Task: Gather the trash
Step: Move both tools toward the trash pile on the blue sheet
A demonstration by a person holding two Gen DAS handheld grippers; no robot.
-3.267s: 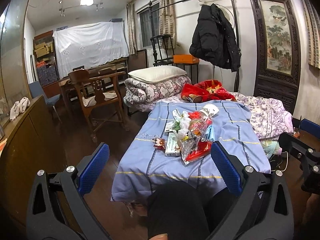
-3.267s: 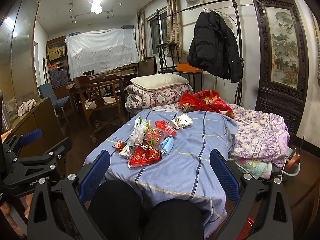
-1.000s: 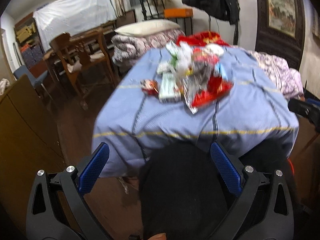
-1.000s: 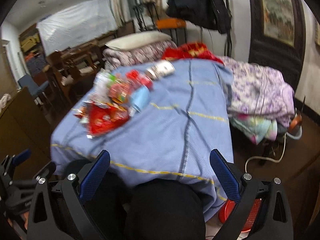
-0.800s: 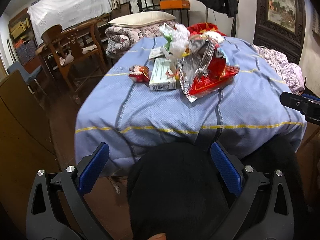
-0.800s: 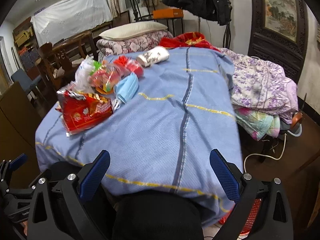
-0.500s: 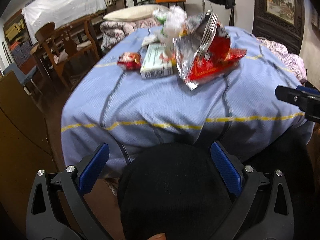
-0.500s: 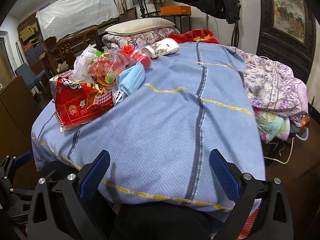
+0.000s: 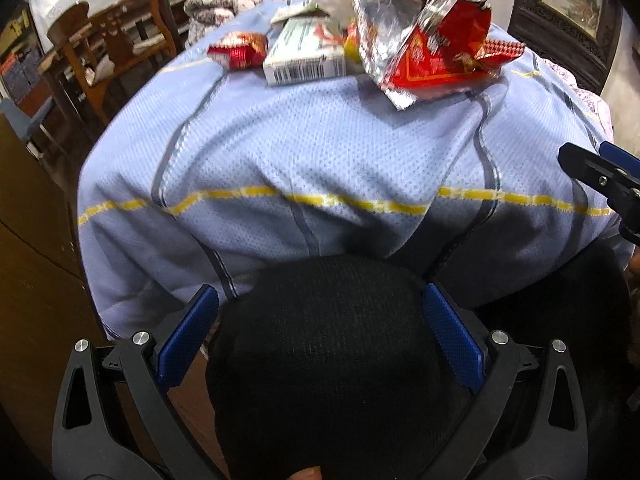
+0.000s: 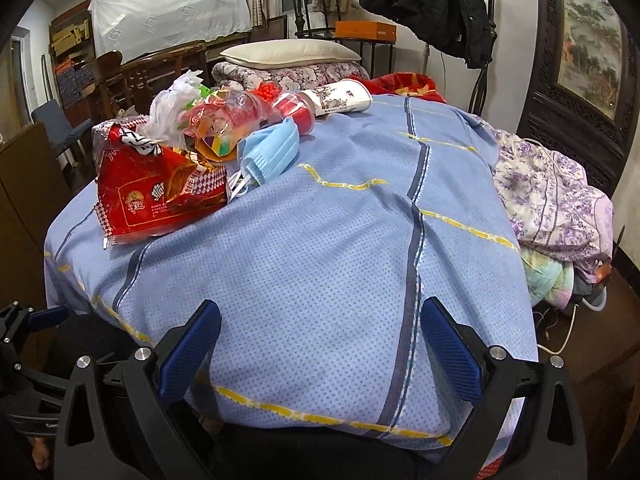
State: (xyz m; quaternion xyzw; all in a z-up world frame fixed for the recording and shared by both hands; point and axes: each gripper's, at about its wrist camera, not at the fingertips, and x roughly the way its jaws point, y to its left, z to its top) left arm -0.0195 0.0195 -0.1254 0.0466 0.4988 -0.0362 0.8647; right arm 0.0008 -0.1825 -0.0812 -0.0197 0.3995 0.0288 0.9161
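Left gripper [image 9: 320, 340]: jaws spread wide, blue pads [image 9: 186, 336] well apart, nothing between them; held low over the person's dark-clad knee [image 9: 332, 360].
Right gripper [image 10: 316, 344]: jaws equally wide, empty, pointing forward and level.
Relation: right gripper's tip shows at the right edge of the left view; the two are well apart, side by side.

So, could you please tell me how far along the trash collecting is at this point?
Nothing looks collected yet. Both the left gripper and right gripper are open and empty, short of the pile. The red snack bag, blue mask, white box and other wrappers all remain on the blue blanket.
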